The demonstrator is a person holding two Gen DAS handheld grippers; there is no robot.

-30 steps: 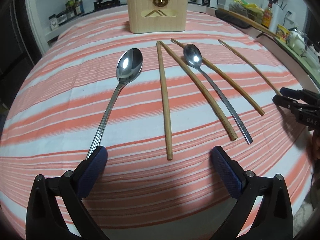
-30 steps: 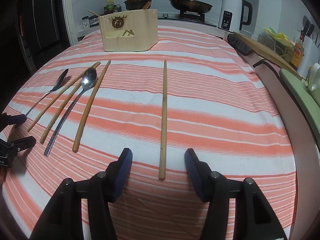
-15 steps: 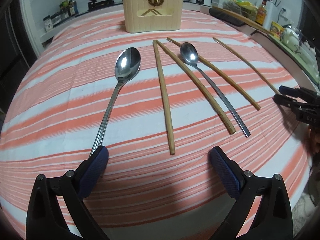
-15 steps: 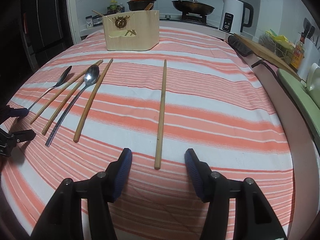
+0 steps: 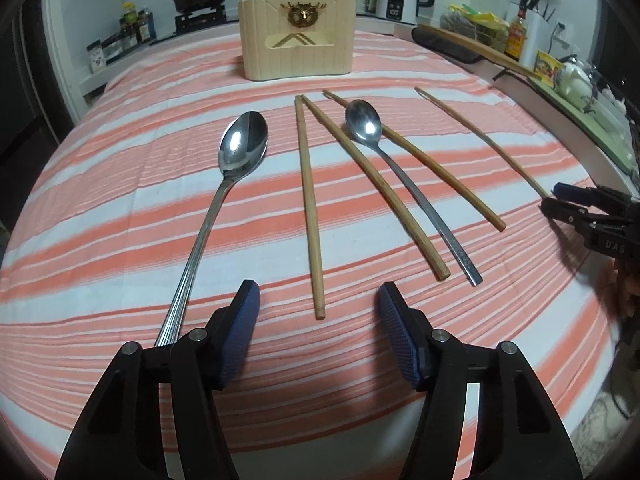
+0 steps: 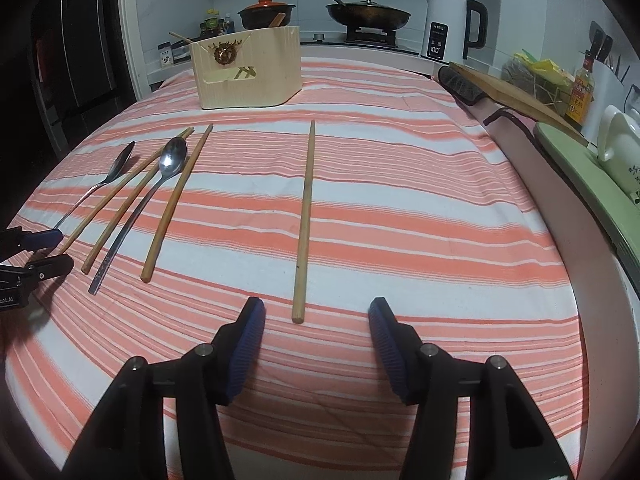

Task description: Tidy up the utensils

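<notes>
While the left gripper [image 5: 319, 312] hangs low over the near edge of the striped cloth [image 5: 120, 240] that covers the bench, its blue pads have just been closing in and now stand released on either side of the near end of a wooden chopstick [image 5: 309, 200], not touching it. Taking the wooden utensil holder [image 5: 296, 38] at the far end of the cloth as the landmark, that chopstick runs from just in front of the holder straight toward the left gripper. Left of it lies a large spoon [image 5: 224, 200], bowl toward the holder, its handle passing just outside the left pad [image 5: 240, 336]. Right of it, fanning out from the holder's front, lie a second chopstick [image 5: 376, 184], a smaller spoon [image 5: 400, 176] and a third chopstick [image 5: 424, 160] whose far part runs under the spoon's bowl.

Further to the holder's right a fourth chopstick [image 6: 305, 216] lies alone, well apart from the group, pointing from the holder toward the right gripper [image 6: 316, 320]. That gripper also stands unclenched, its pads apart with the chopstick's near end just ahead of the gap and nothing pressed between them. Behind the holder, a white kettle [image 6: 452, 28] and a pan [image 6: 368, 12] stand on the counter.
</notes>
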